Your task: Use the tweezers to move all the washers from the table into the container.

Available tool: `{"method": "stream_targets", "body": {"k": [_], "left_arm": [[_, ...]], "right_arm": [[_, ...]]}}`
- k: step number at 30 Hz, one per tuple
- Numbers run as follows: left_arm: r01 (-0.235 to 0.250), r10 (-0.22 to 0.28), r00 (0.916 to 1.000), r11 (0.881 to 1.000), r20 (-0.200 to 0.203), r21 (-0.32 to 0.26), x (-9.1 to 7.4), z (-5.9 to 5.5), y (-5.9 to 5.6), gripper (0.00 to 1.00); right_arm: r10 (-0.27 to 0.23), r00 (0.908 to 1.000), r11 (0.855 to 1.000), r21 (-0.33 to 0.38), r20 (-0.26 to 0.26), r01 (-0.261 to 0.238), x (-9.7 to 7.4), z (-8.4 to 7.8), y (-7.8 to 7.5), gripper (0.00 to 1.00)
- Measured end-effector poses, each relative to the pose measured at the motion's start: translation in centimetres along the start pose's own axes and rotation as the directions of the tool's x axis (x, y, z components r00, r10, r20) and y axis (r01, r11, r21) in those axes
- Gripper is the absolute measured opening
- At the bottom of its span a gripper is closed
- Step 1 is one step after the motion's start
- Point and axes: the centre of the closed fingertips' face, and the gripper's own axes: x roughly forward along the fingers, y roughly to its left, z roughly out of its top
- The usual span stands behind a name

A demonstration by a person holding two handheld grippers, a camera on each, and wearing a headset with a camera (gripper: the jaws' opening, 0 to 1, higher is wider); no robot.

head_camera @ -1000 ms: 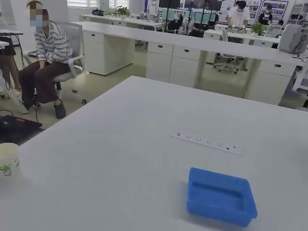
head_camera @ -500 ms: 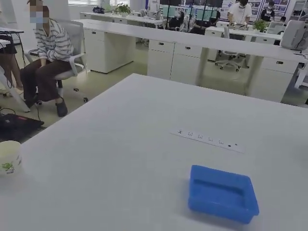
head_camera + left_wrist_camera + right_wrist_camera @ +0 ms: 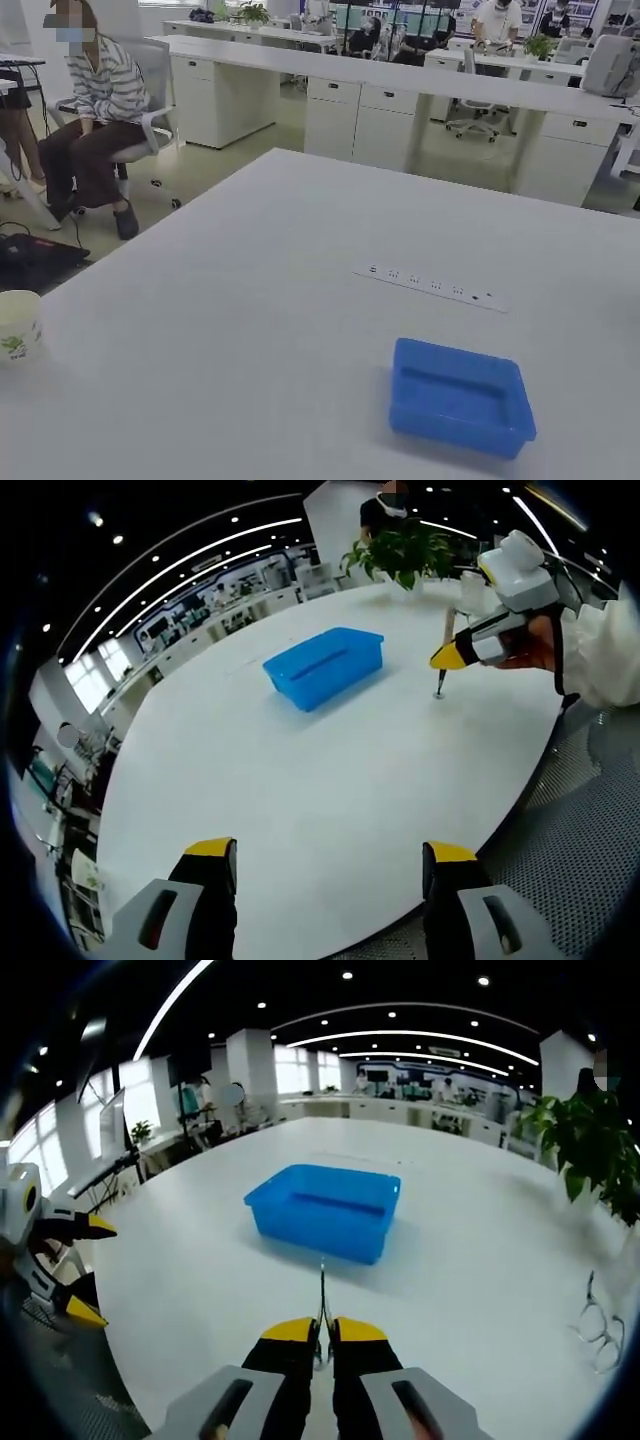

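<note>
The right gripper (image 3: 322,1332) is pinching the tweezers (image 3: 322,1295), jaws closed tight on them, with the tips aiming at the table (image 3: 200,1290) short of the container (image 3: 325,1210). The left gripper (image 3: 330,848) is hovering with its jaws wide apart, carrying nothing. The washers are too small to make out. Being thin and flat, they are likely calling for a low, steady approach and a gentle squeeze. The blue container is sitting mid-table and looking bare inside. Beyond it a power strip (image 3: 430,287) is lying flat.

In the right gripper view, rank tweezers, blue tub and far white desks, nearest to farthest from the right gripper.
1. Thin metal tweezers, clamped in the right gripper.
2. Blue plastic container, straight ahead on the white table.
3. Long white desks, across the room beyond it.
</note>
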Motion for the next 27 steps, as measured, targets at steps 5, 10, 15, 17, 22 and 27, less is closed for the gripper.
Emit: {"method": "stream_targets", "body": {"k": [5,10,15,17,22,27], "left_arm": [[-0.003,0.003,1.0000,1.000,0.003,-0.002,-0.1,0.1,0.1,0.77],[-0.004,0.004,1.0000,1.000,0.006,-0.003,-0.1,0.1,0.1,0.77],[-0.003,0.003,0.9999,1.000,0.010,-0.003,-0.1,0.2,0.1,0.77],[-0.004,0.004,0.9999,1.000,0.012,-0.003,-0.1,0.2,0.1,0.77],[-0.004,0.004,0.9999,1.000,0.016,-0.003,-0.1,0.3,0.1,0.77],[-0.006,0.006,0.9998,1.000,0.019,-0.005,-0.1,0.3,0.1,0.77]], "right_arm": [[0.008,0.9999,1.000,0.022,-0.008,-0.008,0.0,0.0,-0.1,0.01],[0.010,0.9998,0.998,0.065,-0.014,-0.009,0.1,-0.1,-0.7,0.01],[0.019,0.9997,0.998,0.057,-0.011,-0.019,-0.2,0.3,-0.4,0.01],[0.022,0.9997,0.998,0.058,-0.006,-0.021,-0.4,0.6,-0.4,0.01],[0.031,0.9995,0.998,0.060,0.005,-0.031,-0.7,1.2,0.0,0.01],[0.035,0.9992,0.998,0.058,0.019,-0.036,-1.2,2.0,0.2,0.01]]}}
